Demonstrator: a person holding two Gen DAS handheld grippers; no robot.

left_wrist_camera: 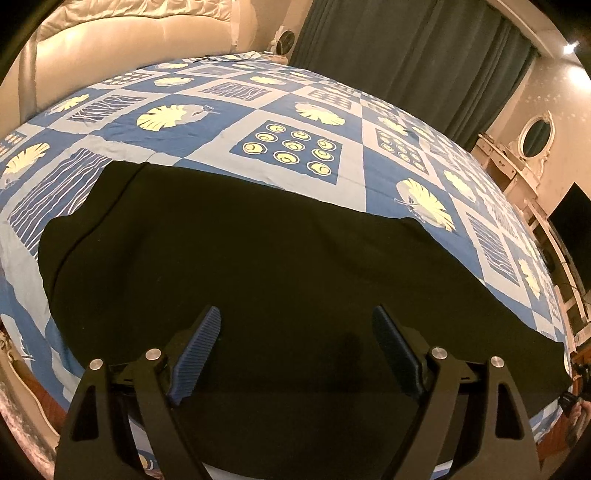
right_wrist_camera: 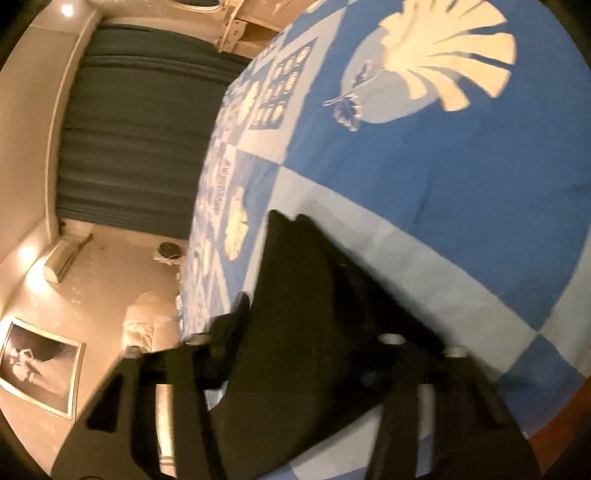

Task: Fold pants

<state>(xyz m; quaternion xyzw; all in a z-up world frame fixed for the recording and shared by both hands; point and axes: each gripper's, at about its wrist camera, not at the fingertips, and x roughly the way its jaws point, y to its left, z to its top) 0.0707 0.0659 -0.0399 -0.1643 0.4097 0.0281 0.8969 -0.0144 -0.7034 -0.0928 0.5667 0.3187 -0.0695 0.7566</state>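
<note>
Pants (left_wrist_camera: 258, 266): black, spread flat on the bed, wide dark area across the near half in the left wrist view. Far edge runs from upper left down to the right, a rounded bulge at the left end. A thin seam line runs down the left part.
Pants, right view (right_wrist_camera: 306, 332): a dark fold of cloth stands up between the fingers, pointed top with two small peaks, bedsheet behind it.
Bed (left_wrist_camera: 295, 110): covered w/ a blue and pale-blue check sheet, printed w/ cream leaves, rows of rings, wavy lines.
Left gripper (left_wrist_camera: 295, 332): over the pants, near their front edge, pointing down at the cloth. Jaws wide apart, released, blue ribbed pads (left_wrist_camera: 201, 347) facing each other, nothing between them but the flat cloth below. Touching the cloth or not: cannot tell.
Right gripper (right_wrist_camera: 306, 332): picture blurred. Black cloth fills the gap between the two fingers; the jaws look narrow, but clamped on it or just let go: cannot tell, cloth and fingers are both black.
Room: padded cream headboard (left_wrist_camera: 129, 33) at far left, dark green curtain (left_wrist_camera: 406, 48) behind the bed, white dresser w/ oval mirror (left_wrist_camera: 535, 134) at right.
Right view bkgd: curtain, a framed photo (right_wrist_camera: 37, 376) on the wall, all tilted sideways.
</note>
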